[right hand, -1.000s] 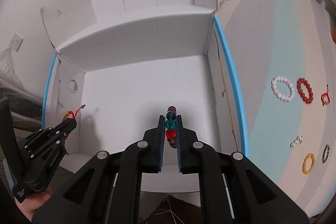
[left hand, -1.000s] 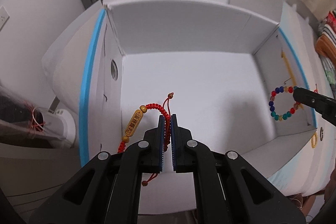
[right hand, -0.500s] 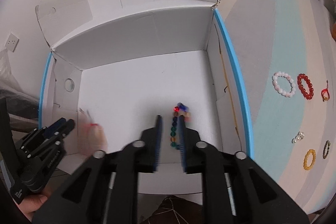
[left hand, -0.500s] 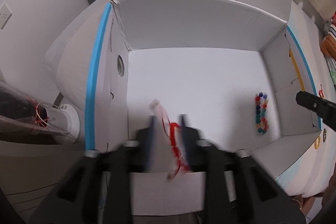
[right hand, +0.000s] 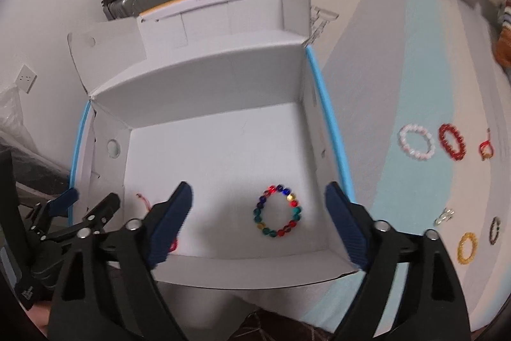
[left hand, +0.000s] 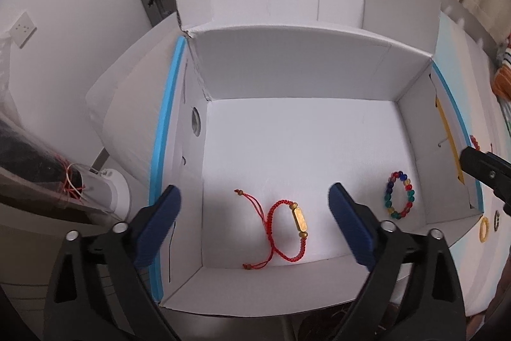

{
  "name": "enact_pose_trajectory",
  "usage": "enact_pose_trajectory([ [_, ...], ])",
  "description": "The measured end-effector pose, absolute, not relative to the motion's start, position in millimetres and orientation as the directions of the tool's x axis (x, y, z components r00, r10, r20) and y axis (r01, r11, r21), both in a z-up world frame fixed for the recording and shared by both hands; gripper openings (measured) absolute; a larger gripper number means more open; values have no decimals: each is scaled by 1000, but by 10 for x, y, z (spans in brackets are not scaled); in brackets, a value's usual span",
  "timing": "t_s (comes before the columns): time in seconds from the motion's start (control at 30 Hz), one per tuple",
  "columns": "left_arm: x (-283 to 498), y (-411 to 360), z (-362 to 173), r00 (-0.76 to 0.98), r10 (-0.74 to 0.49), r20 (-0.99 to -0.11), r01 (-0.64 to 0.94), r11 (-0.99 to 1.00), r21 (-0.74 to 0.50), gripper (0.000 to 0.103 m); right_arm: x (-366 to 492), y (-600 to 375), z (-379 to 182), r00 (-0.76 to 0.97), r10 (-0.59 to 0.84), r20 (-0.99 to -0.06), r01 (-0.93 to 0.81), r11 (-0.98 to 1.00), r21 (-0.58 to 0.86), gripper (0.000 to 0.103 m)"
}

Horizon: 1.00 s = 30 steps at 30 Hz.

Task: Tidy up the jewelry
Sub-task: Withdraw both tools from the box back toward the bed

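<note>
**2 bracelets in the box, both claws empty**

At the lower left of the left wrist view, your left claw (left hand: pixel 254 214) stands wide open with nothing between its blue pads. Its left finger hangs outside the box wall and its right finger hangs over the floor, so the claw straddles that wall.

Just right of it, in the lower middle of the frame, the red cord bracelet (left hand: pixel 284 234) lies flat on the floor of the white cardboard box (left hand: pixel 287 69), with its gold bar bead on the right side of the loop and the loose cord ends trailing left. It lies near the front wall, most likely because that is the easiest reach over the low front edge.

Further right, the multicoloured bead bracelet (right hand: pixel 277 211) rests as an open ring on the same floor, well apart from the red one, so the 2 should not tangle.

Your right claw (right hand: pixel 258 221) is also spread wide and grips nothing, its fingers either side of that ring.

At the right of the right wrist view, outside the box, the remaining pieces lie in loose rows on the striped bed cover (right hand: pixel 399 53): a white bead bracelet (right hand: pixel 416 142), a red bead bracelet (right hand: pixel 452 142), a yellow ring bracelet (right hand: pixel 466 247) and a few smaller items. Those look like your next pickups.
</note>
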<state>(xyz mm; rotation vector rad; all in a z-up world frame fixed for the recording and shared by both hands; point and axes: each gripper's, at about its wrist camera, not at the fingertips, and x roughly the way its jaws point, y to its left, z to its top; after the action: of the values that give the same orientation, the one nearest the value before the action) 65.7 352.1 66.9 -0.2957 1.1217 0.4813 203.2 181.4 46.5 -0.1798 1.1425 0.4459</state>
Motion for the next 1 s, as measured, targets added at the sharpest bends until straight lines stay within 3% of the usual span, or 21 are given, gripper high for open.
enact_pose_trajectory([
  [0.13, 653, 3473, 710, 366, 219, -905, -506, 863, 4, 97, 1993, 1736, 543, 389, 265, -883, -428, 900, 81, 96],
  [0.7, 694, 2998, 916, 479, 217, -851, -435, 900, -16, 97, 1900, 1081, 717, 491, 241, -837, -335, 939, 74, 96],
  [1.0, 784, 2584, 1000, 539, 203, -817, -381, 924, -22, 97, 1815, 531, 882, 623, 191, -759, -241, 969, 46, 96],
])
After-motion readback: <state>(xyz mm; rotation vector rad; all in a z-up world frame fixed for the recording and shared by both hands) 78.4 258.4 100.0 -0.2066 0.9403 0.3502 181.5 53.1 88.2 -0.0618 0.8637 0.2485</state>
